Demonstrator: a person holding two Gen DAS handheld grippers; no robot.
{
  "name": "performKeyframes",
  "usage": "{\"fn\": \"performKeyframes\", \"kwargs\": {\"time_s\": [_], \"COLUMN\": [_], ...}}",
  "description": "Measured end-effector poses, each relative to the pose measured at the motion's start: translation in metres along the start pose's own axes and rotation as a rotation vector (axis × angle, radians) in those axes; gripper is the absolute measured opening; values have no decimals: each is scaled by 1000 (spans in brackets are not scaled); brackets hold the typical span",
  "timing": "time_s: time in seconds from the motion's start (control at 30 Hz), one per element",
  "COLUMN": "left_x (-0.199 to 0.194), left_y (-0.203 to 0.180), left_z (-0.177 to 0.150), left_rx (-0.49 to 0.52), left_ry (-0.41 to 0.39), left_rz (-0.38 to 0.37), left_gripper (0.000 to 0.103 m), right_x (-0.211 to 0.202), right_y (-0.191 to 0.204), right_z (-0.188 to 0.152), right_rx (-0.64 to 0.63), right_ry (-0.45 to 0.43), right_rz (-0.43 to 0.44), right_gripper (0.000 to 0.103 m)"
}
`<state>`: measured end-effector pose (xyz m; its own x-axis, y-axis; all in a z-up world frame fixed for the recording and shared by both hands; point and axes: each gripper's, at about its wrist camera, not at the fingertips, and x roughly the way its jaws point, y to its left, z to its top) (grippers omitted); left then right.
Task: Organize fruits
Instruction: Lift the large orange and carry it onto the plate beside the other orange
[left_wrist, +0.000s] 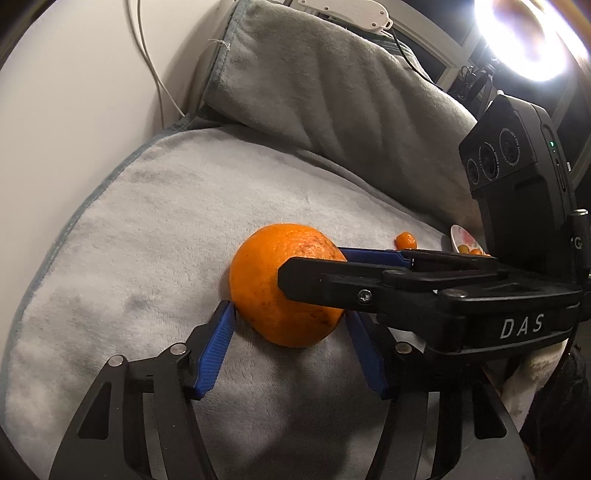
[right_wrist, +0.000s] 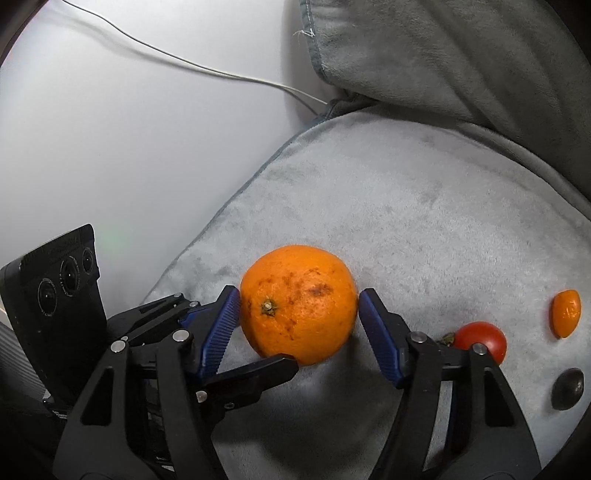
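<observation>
on a soft grey fleece blanket (right_wrist: 424, 229), lying between both tools: a large round orange fruit (right_wrist: 299, 302), stem turned toward the right wrist camera. right gripper (right_wrist: 299, 317) half open, blue ribbed pads (right_wrist: 221, 325) touching or just shy of the peel on both sides; grip not certain. left gripper (left_wrist: 288, 321) likewise part open around it, contact unclear. near the right side: a small red tomato (right_wrist: 484, 339), an orange peel piece (right_wrist: 566, 313), a dark round fruit (right_wrist: 568, 388).

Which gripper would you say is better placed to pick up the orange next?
Probably right. The orange sits squarely between the pads of the right gripper; the left gripper reaches only its near edge with its tips.
</observation>
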<state>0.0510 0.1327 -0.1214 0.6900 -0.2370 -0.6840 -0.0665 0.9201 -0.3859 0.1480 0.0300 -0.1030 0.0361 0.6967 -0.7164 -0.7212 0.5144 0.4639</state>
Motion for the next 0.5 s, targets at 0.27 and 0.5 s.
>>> {"fn": "performKeyframes", "kwargs": {"time_s": [0.27, 0.5], "left_x": [0, 1], "left_y": [-6, -16], "left_z": [0, 1], "left_rx": [12, 22], "left_ry": [-10, -18], "left_rz": [17, 14], "left_gripper": [60, 60], "right_x": [-3, -12], "right_y": [1, -2], "right_z": [-1, -5], "right_rx": [20, 31], "right_ry": [-14, -34], "right_rz": [-2, -8], "right_gripper": [68, 67]}}
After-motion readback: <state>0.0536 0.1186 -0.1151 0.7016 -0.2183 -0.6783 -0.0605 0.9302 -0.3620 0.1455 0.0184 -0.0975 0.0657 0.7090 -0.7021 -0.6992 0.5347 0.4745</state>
